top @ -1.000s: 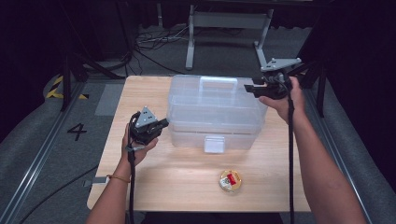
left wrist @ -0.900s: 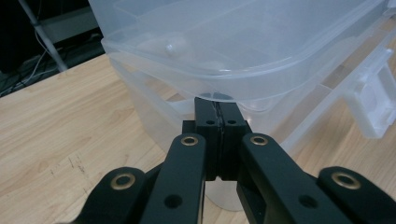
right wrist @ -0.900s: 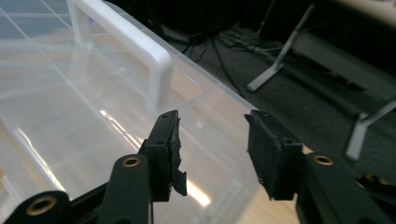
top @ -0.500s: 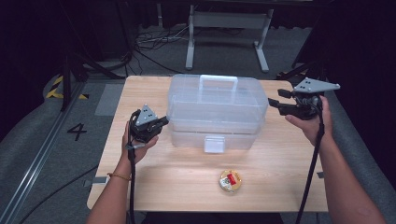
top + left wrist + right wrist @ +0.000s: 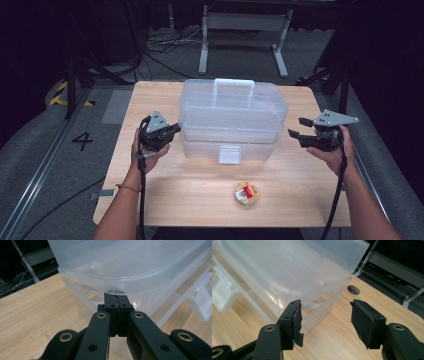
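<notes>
clear plastic makes up the box (image 5: 233, 117), a lidded case with a carry handle (image 5: 234, 85) on top and a white latch (image 5: 229, 154) on its near side; it sits on the wooden table (image 5: 165, 200) and serves as the landmark for everything else.

just beside the box's left end, the left tongs (image 5: 173, 130) point at it, held in the person's left hand (image 5: 147, 150). in the left gripper view the left tongs (image 5: 116, 298) have their two black jaws pressed flat together with nothing between them, and their tips sit right under the overhanging rim of the lid (image 5: 140, 270); i cannot tell whether they touch the plastic.

near the box's right end, a little apart from it, the right tongs (image 5: 295, 136) point toward the box, held in the right hand (image 5: 332, 152). in the right gripper view the right tongs (image 5: 325, 315) stand apart; the jaws have just been opening, and the space between them shows only the corner of the box and bare table farther off, with no pad pressing on anything. a round hole (image 5: 353, 290) in the table lies beyond that corner.

on the near side of the box, well apart from it and toward its right half, a small round tin (image 5: 246, 193) with a red and white label lies on the table, away from both tongs.
</notes>
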Demonstrator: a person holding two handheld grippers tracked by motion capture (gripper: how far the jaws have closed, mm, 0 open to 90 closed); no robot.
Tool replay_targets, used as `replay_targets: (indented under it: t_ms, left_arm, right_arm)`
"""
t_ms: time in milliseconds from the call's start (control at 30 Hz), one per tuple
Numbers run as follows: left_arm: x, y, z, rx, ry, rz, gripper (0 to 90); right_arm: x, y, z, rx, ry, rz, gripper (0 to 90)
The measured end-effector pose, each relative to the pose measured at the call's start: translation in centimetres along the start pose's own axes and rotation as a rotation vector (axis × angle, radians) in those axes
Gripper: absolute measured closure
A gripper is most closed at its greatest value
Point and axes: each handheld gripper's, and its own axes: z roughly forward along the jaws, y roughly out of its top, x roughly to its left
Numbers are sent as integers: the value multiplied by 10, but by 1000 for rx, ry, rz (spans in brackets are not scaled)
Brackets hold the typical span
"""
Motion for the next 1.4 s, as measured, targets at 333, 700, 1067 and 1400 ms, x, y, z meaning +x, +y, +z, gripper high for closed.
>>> replay_targets:
  t_ms: [333,700,1067,1400]
  left_arm:
    - [1,6,1,-17,2,-2,899]
    - [0,8,1,-32,-2,-1,895]
    - [-7,5,-10,-20,-24,46,821]
    - [-19,-1,-16,4,-73,102,806]
  right_arm:
    - [6,-9,18,-27,18,0,442]
    - [6,-6,27,-122,-11,-8,496]
    - [10,8,26,-258,-131,-59,653]
    - [7,20,33,-295,-163,-47,677]
